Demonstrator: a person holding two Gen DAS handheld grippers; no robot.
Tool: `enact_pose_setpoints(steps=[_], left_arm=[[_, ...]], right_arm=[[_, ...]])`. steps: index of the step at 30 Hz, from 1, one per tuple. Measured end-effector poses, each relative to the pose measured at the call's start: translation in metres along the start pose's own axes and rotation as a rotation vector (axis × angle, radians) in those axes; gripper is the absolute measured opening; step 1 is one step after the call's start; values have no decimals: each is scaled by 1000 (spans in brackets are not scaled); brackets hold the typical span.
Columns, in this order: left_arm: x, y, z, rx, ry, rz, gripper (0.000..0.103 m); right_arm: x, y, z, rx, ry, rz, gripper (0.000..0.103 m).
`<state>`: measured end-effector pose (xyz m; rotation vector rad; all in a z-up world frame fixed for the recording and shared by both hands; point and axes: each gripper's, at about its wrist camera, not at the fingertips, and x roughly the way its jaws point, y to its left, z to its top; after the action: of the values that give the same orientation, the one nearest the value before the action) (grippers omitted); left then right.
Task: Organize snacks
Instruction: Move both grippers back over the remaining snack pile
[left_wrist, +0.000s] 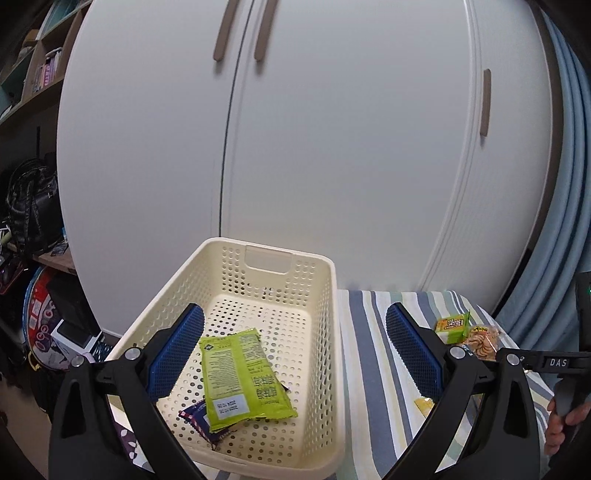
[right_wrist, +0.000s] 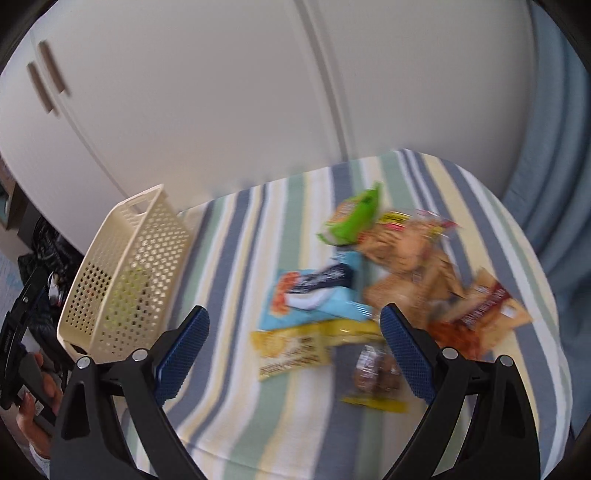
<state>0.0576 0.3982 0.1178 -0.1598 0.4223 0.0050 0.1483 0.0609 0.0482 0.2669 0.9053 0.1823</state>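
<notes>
White wardrobe doors back a striped tabletop (right_wrist: 229, 236). Both claws gape apart and empty: the left claw (left_wrist: 295, 347) over the basket (left_wrist: 328, 317) holding a green packet (left_wrist: 242, 373), the right claw (right_wrist: 293, 352) above overlapping snacks (right_wrist: 317, 295). Pinching there risks dragging two packets.

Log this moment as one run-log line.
left tool: open, empty, over basket | basket: green packet atop dark packet | right tool: open, empty, above snack pile on striped cloth
</notes>
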Motion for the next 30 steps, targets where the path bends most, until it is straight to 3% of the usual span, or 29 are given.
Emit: enact_pose_setpoints(steps=[8, 14, 24, 30], left_arm=[[8, -43, -9, 69, 50, -128, 100], [16, -69, -19, 98, 114, -234, 100], [27, -73, -29, 110, 151, -219, 100], [33, -70, -32, 114, 170, -214, 100]], right_arm=[[-20, -74, -24, 137, 7, -68, 93], [-20, -126, -33, 302, 41, -61, 93], [28, -136, -23, 371, 154, -40, 93], [58, -130, -9, 316, 187, -131, 93]])
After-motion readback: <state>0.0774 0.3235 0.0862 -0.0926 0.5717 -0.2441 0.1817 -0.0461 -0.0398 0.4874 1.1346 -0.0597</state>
